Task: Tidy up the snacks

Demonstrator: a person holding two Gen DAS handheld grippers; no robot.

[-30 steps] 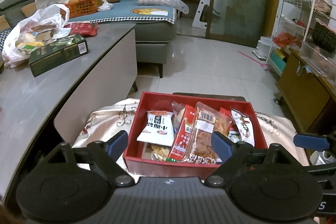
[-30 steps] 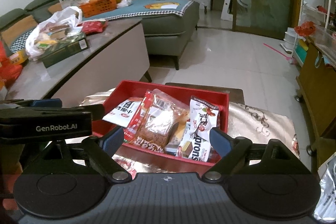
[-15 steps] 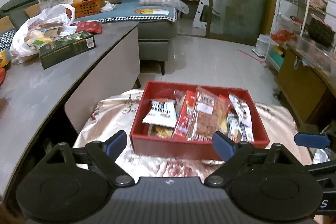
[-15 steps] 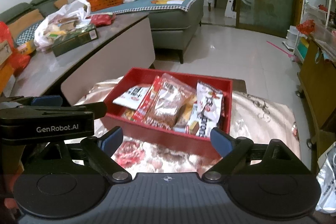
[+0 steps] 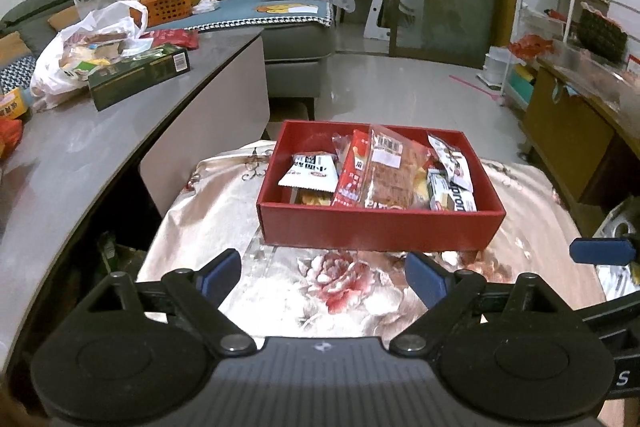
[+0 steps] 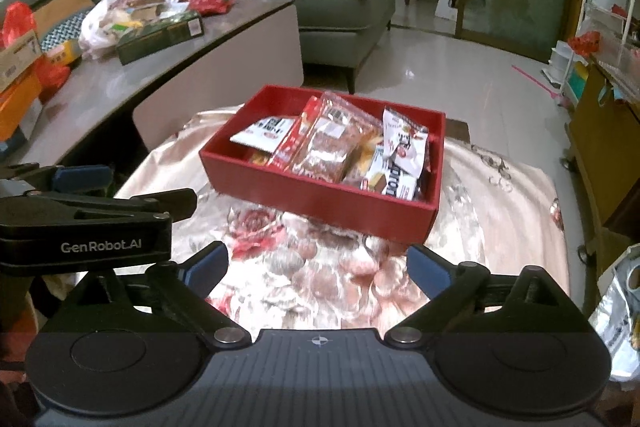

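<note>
The red box [image 5: 380, 223] of snacks [image 5: 390, 173] is sitting straight ahead on the flowered cloth [image 5: 224, 227], long side facing both grippers (left [image 5: 322, 277], right [image 6: 318, 267]), each spread wide and gripping nothing

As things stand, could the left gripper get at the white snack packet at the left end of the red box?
Probably yes. The left gripper is open and empty, short of the red box, with only bare floral cloth between. The white snack packet lies on top, uncovered, so a reach over the near wall looks free.
</note>
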